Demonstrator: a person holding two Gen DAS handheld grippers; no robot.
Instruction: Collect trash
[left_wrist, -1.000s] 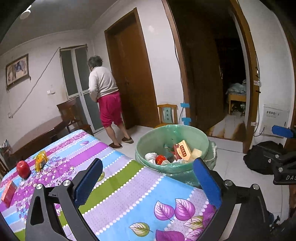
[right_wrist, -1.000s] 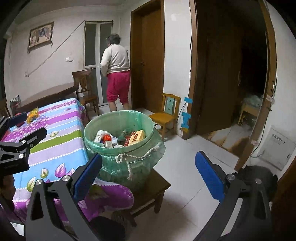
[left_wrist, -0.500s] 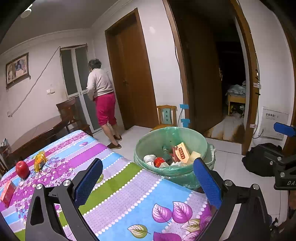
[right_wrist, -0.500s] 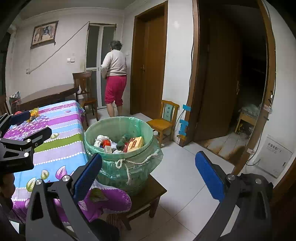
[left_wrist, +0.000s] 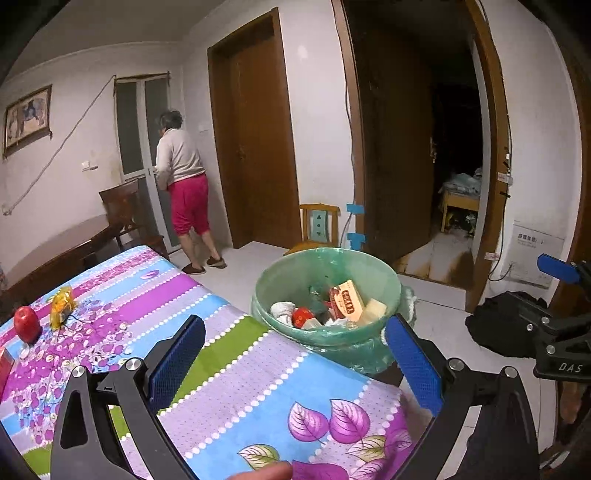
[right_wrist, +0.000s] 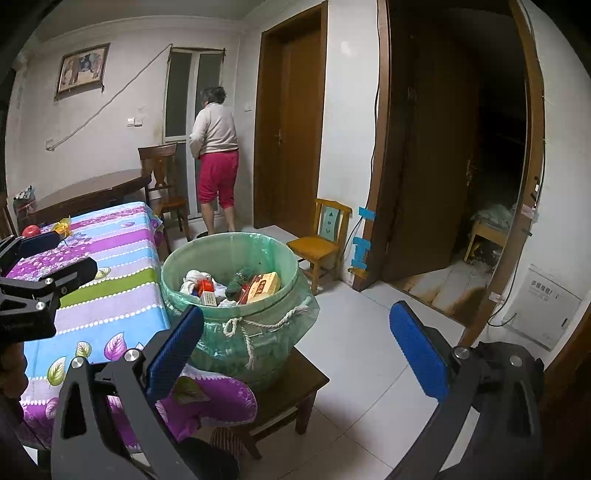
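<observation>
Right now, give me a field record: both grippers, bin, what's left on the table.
left gripper: open, empty, over the floral tablecloth
right gripper: open, empty, over the floor
green-lined round trash bin: on a low wooden stool, holds boxes and wrappers
red apple: on table, far end
yellow wrapper: beside the apple
bystander: at the far door, back turned

Trash bin (right_wrist: 236, 291): round, lined with a translucent green bag, a white rope knotted around its outside; standing upright on a low dark wooden stool (right_wrist: 295, 384), just beside the counter (left_wrist: 229, 369) edge. Trash lying inside: an orange-and-red carton (right_wrist: 264, 286) leaning tilted, white crumpled paper (right_wrist: 194, 278), a small red item (left_wrist: 303, 315), a dark green wad (right_wrist: 240, 280). Still sitting on the counter, well apart from the bin: a red apple (left_wrist: 26, 323) and a yellow wrapper (left_wrist: 61, 301), near each other.
</observation>
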